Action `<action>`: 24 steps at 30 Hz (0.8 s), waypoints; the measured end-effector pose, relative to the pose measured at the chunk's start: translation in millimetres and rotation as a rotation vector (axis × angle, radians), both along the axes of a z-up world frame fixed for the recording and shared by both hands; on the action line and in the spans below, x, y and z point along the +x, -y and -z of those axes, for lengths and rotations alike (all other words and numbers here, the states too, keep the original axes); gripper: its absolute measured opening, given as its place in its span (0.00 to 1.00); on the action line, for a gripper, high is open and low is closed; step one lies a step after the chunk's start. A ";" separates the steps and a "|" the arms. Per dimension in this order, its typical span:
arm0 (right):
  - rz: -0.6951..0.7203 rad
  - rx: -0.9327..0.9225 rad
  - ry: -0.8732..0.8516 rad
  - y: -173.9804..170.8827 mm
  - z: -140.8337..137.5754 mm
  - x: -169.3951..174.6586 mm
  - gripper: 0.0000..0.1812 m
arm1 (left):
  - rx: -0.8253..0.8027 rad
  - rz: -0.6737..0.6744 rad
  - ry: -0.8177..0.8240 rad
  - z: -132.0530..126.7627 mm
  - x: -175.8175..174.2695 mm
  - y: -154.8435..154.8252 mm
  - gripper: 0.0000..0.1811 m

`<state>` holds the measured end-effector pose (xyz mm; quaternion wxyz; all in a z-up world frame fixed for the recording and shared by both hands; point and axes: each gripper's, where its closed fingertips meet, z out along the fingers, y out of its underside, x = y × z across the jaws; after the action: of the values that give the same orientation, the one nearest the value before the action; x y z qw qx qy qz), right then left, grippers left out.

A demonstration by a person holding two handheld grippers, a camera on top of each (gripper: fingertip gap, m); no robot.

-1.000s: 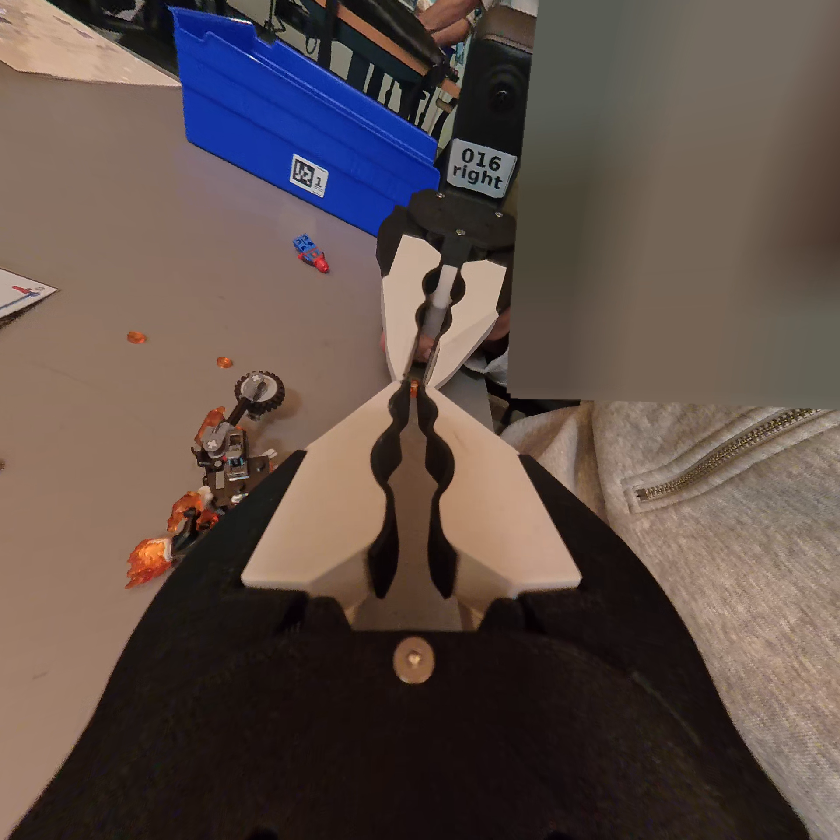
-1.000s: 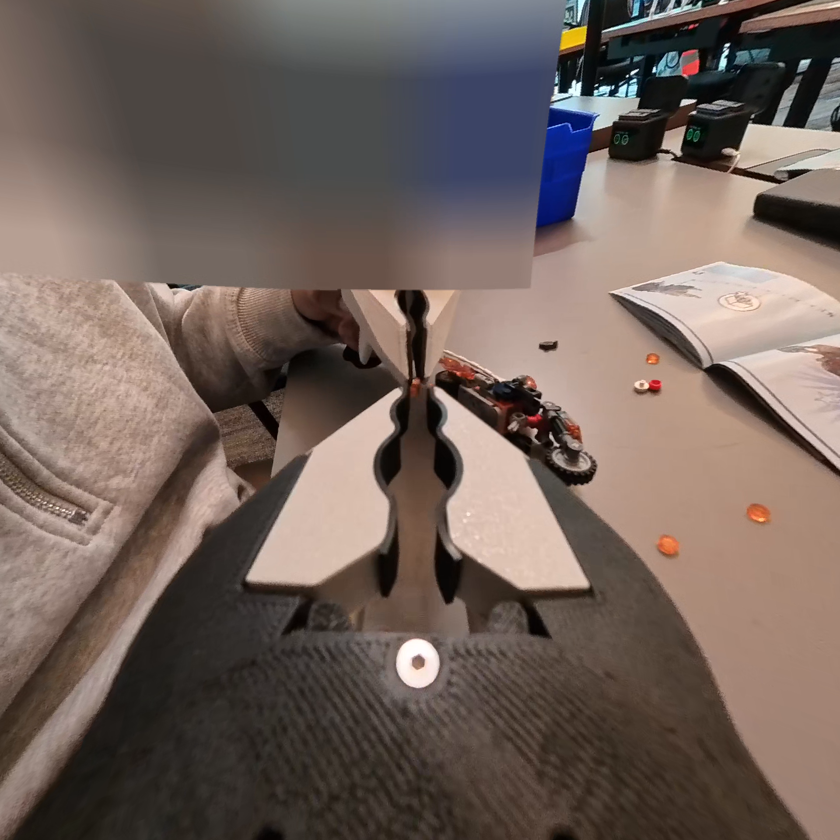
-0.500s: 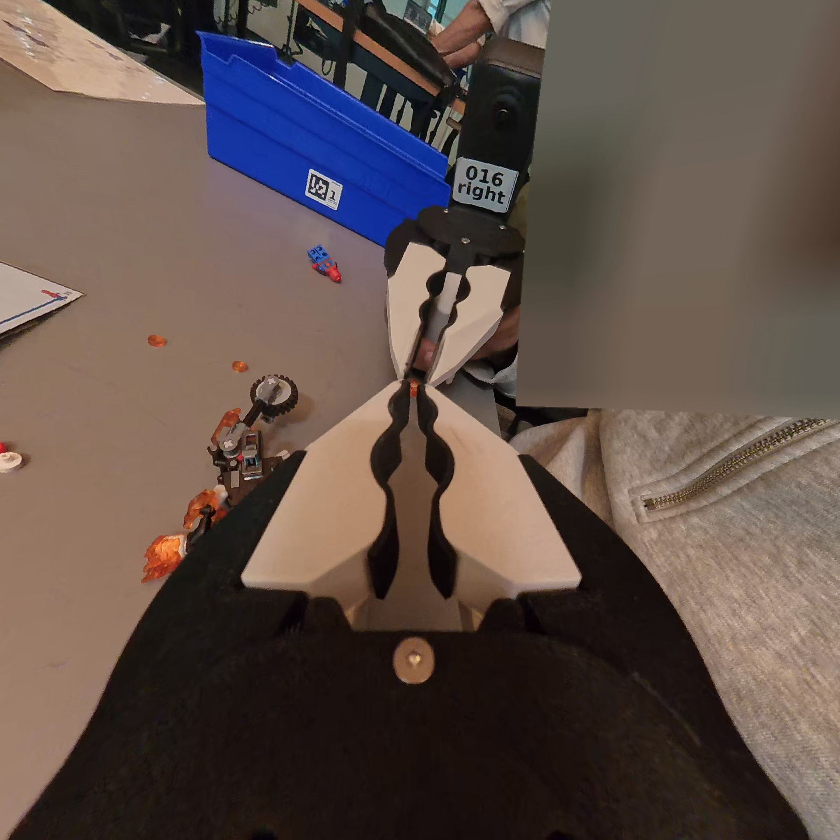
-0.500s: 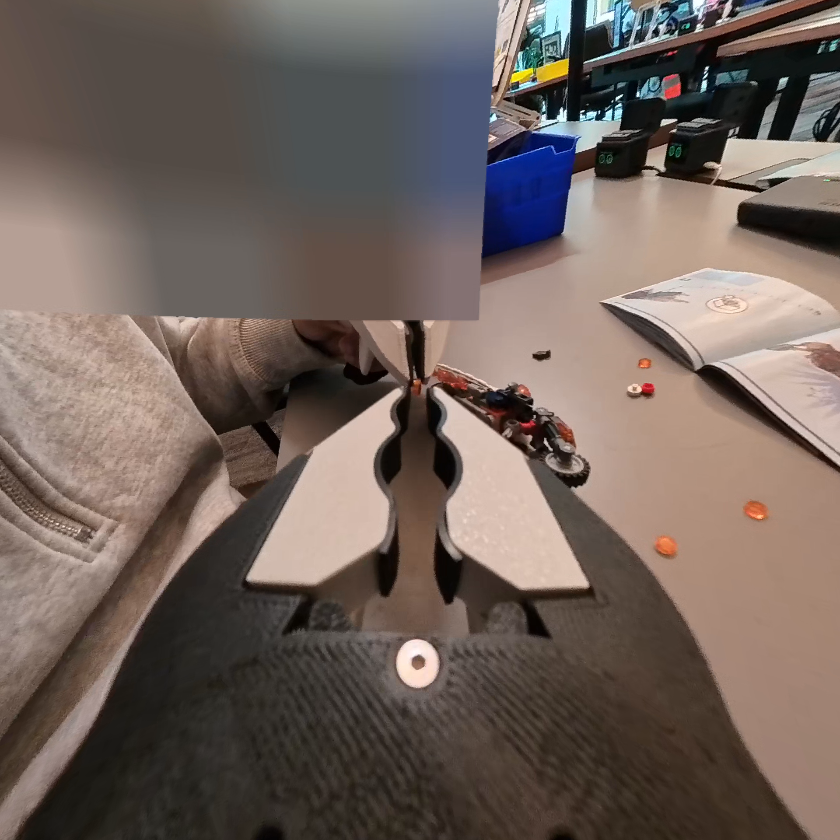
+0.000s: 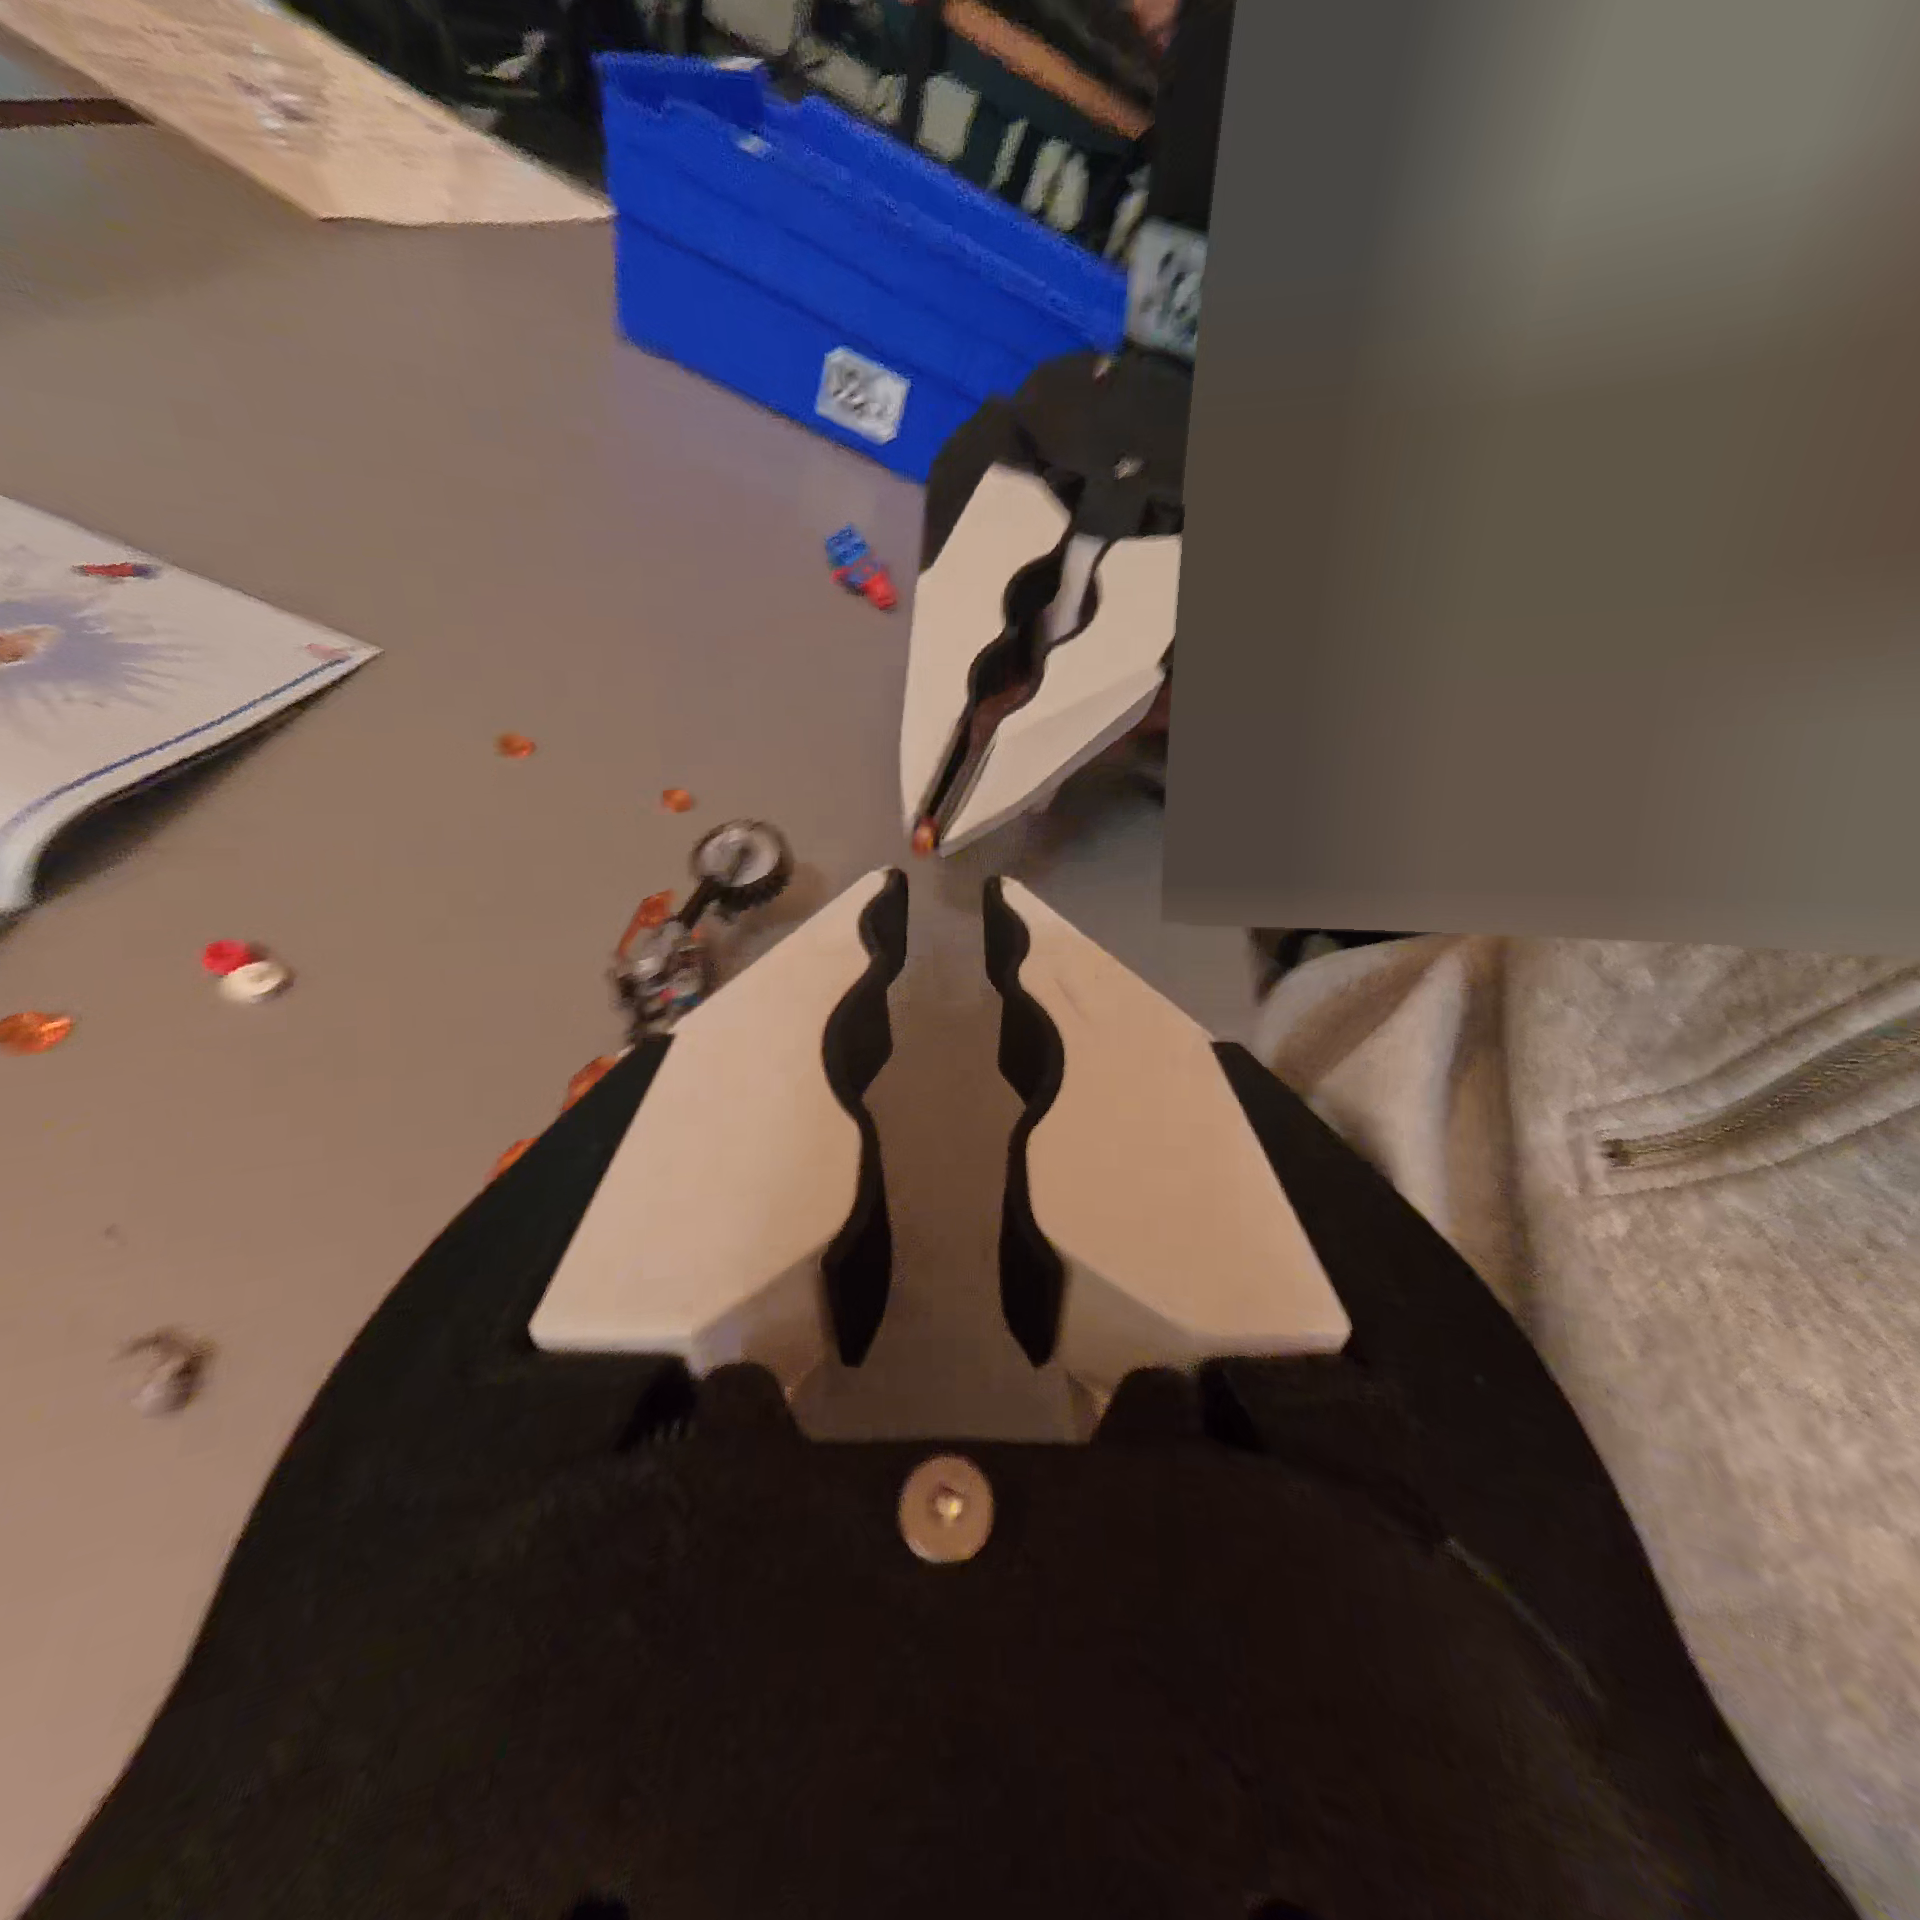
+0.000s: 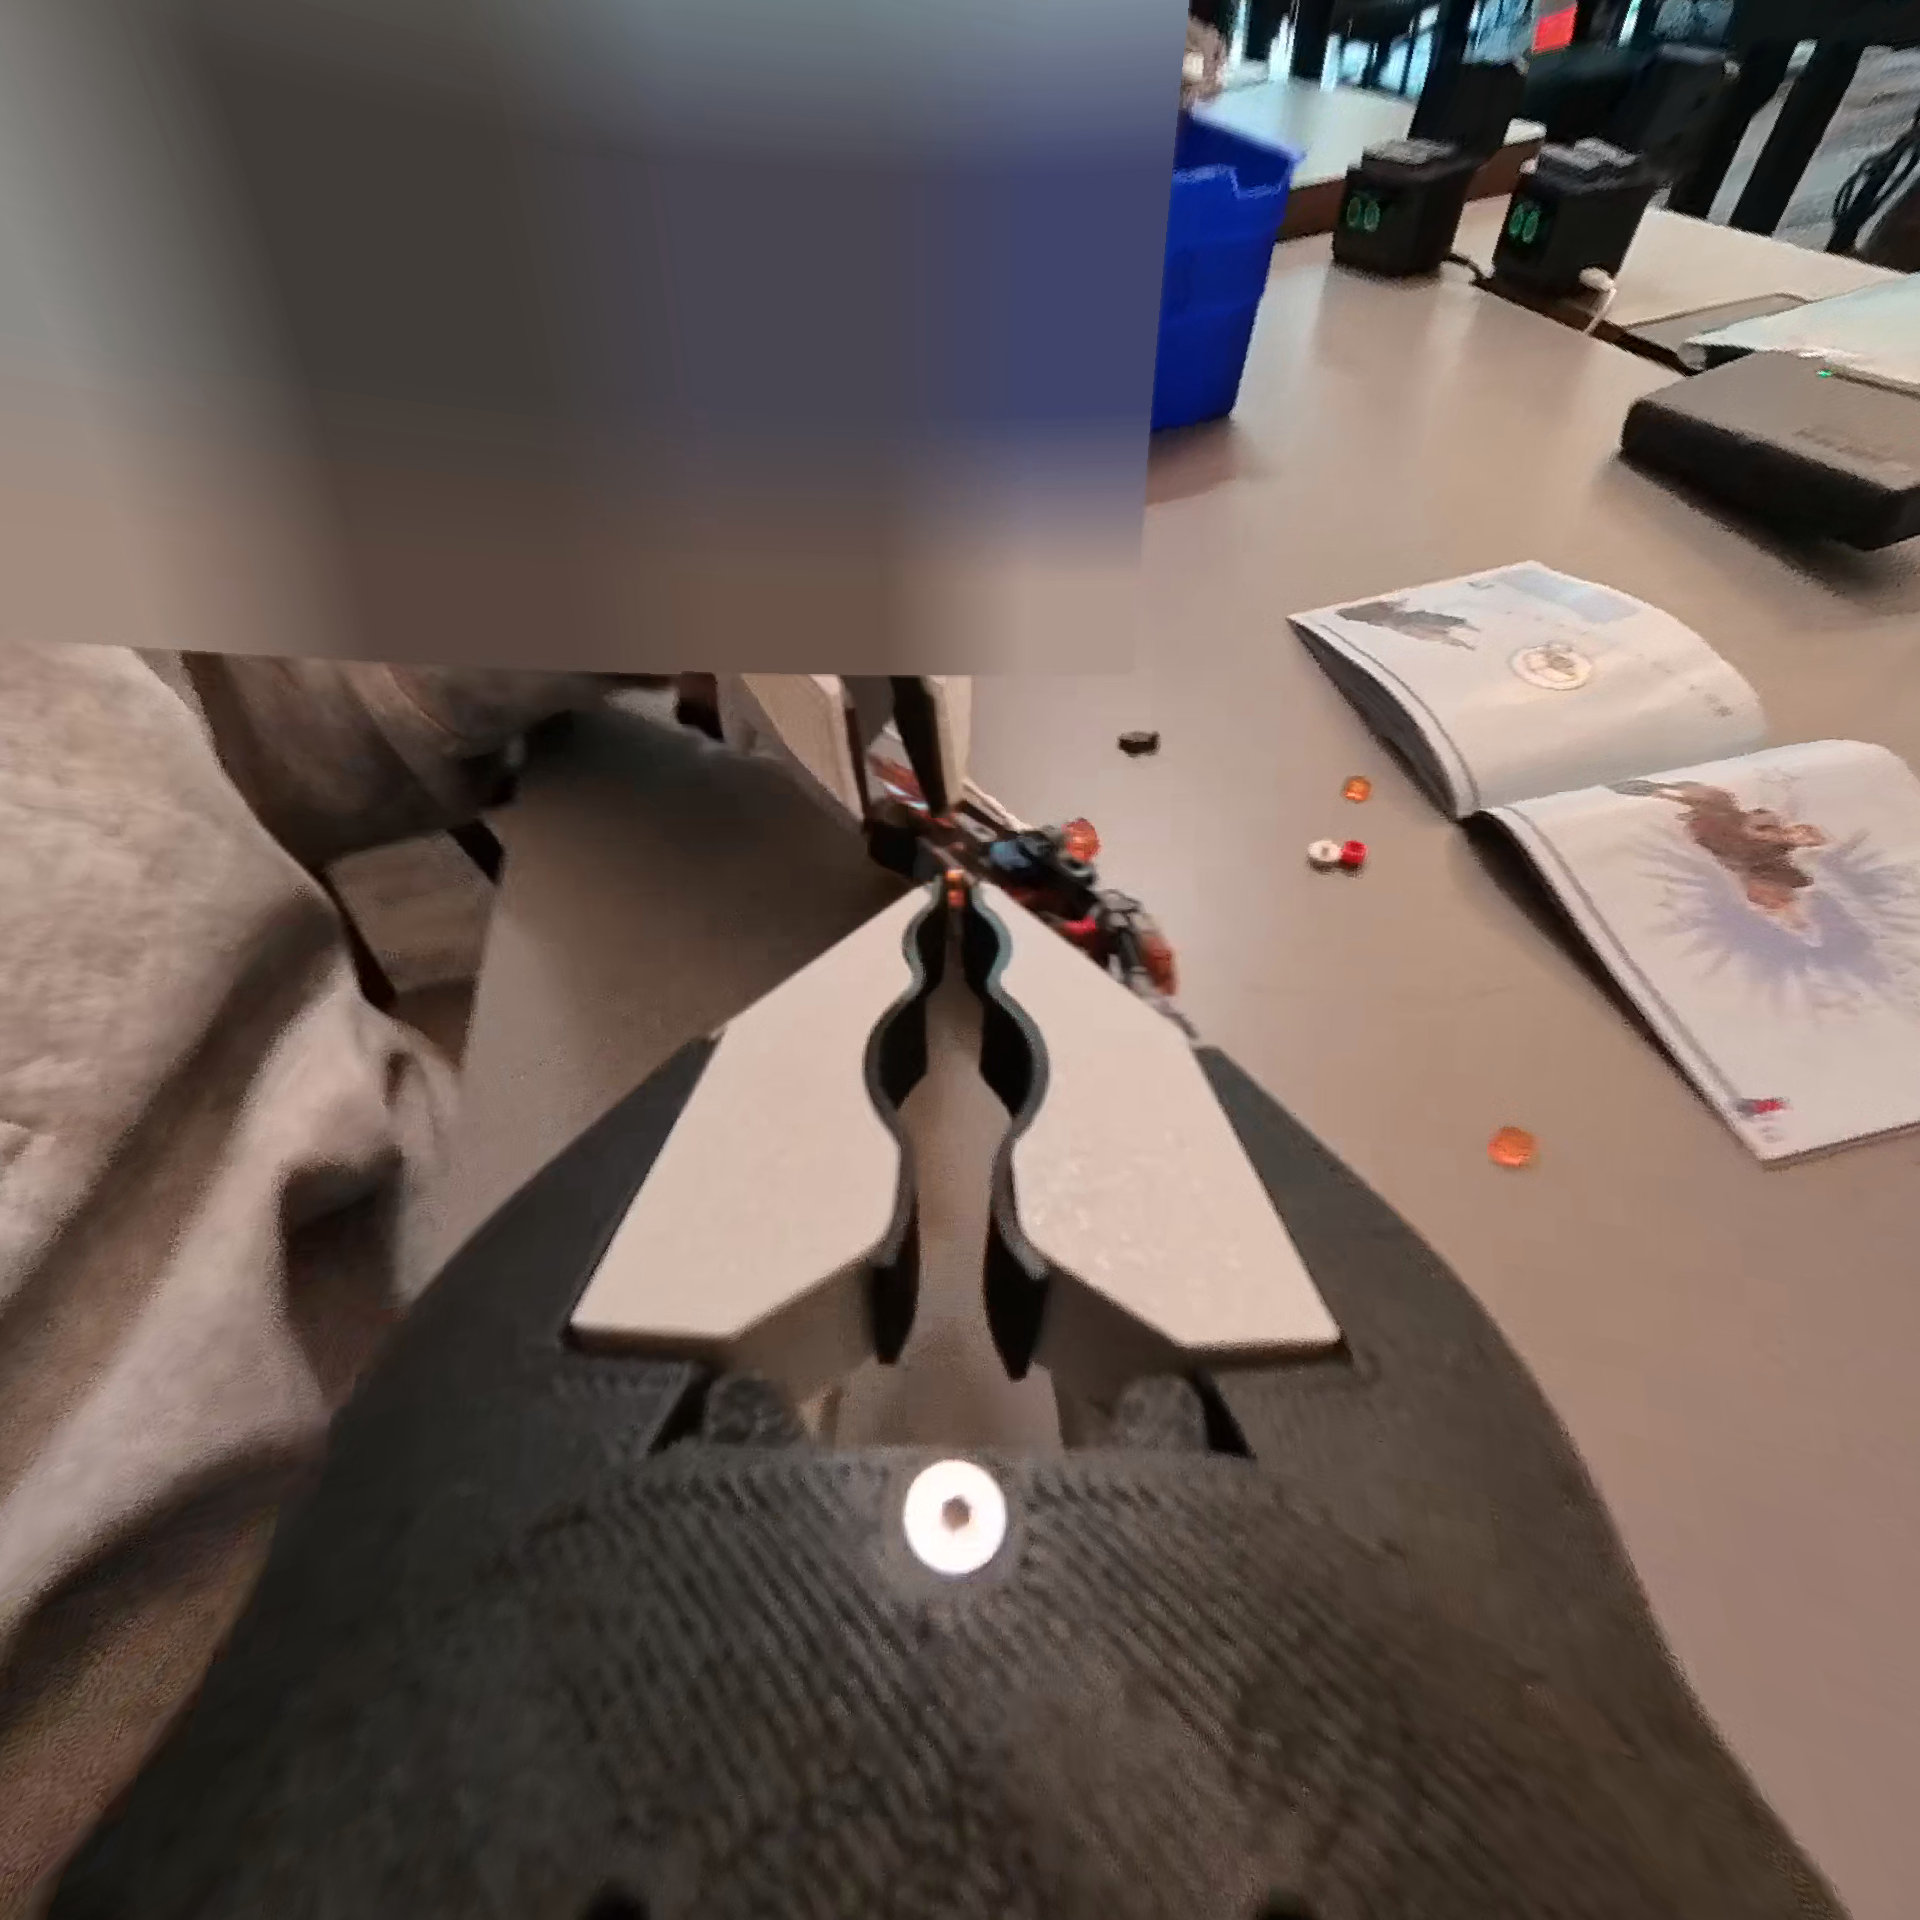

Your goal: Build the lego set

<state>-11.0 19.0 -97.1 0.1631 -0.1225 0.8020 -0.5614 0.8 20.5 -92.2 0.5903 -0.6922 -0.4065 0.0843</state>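
The right hand-held gripper (image 6: 954, 902) is clamped on a tiny orange piece (image 6: 953, 884), while the left hand-held gripper (image 5: 943, 883) hangs with its jaws apart and empty. The step looks like carrying that piece to the half-built motorbike (image 6: 1049, 883) on the surface (image 5: 416, 499) just beyond. Next it needs careful lining up over a stud, then a press.

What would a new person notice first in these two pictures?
First, the two white hand-held grippers nearly tip to tip: the right hand-held gripper pinches a tiny orange piece, while the left hand-held gripper stands open and empty. Next, the partly built lego motorcycle lying on the grey table, with small orange pieces around it. Behind it stands a blue bin.
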 end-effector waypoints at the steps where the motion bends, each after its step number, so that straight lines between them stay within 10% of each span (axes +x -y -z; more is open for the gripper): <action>1: -0.006 0.024 -0.045 3.1 2.5 -5.1 0.00 | -0.073 -0.042 0.009 7.3 -2.8 7.3 0.06; 7: -0.147 0.191 -0.161 21.4 28.1 -18.8 0.00 | -0.374 -0.210 0.035 37.4 -15.6 32.2 0.08; 24: -0.232 0.265 -0.108 30.4 37.5 -18.3 0.00 | -0.364 -0.195 0.070 41.6 -13.9 30.2 0.06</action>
<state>-29.3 -11.4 -134.6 0.1983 -0.2213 0.8571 -0.4208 -13.2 -9.7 -133.8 0.4301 -0.7474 -0.4697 0.1891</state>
